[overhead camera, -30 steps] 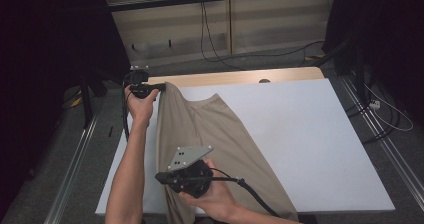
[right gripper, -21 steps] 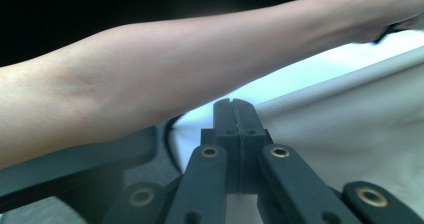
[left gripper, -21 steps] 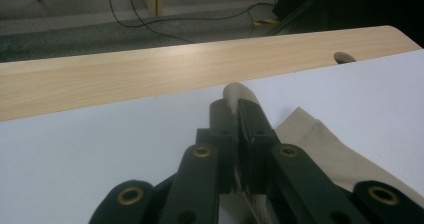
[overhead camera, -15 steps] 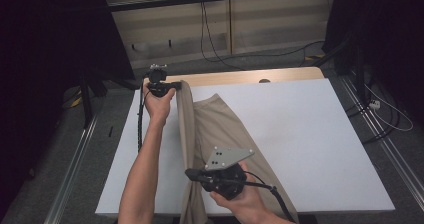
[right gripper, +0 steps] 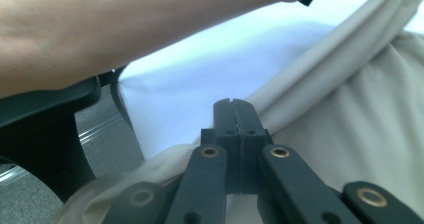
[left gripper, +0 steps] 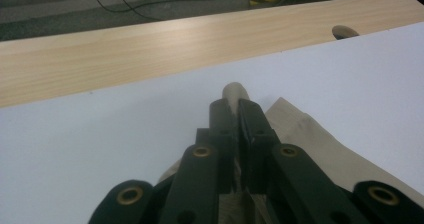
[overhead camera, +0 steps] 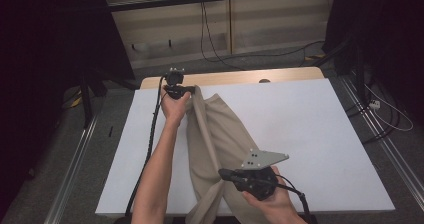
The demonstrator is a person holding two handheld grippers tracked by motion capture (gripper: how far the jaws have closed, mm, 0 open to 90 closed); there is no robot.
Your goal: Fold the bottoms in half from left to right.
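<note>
While your left gripper (overhead camera: 192, 89) pinches the tan cloth (overhead camera: 220, 134) at the far table (overhead camera: 325, 134) edge, your right gripper (overhead camera: 223, 173) clamps its near fold (jaws tight, seen close up), cloth stretched between.

Three cameras: one fixed above, one on each gripper.

The high view looks forward and down on the whole white table (overhead camera: 320, 134). The left gripper view looks low along its jaws toward the wooden far edge (left gripper: 150, 49). The right gripper view sits very close; both share the beige cloth (right gripper: 360, 109) with the high view.
</note>
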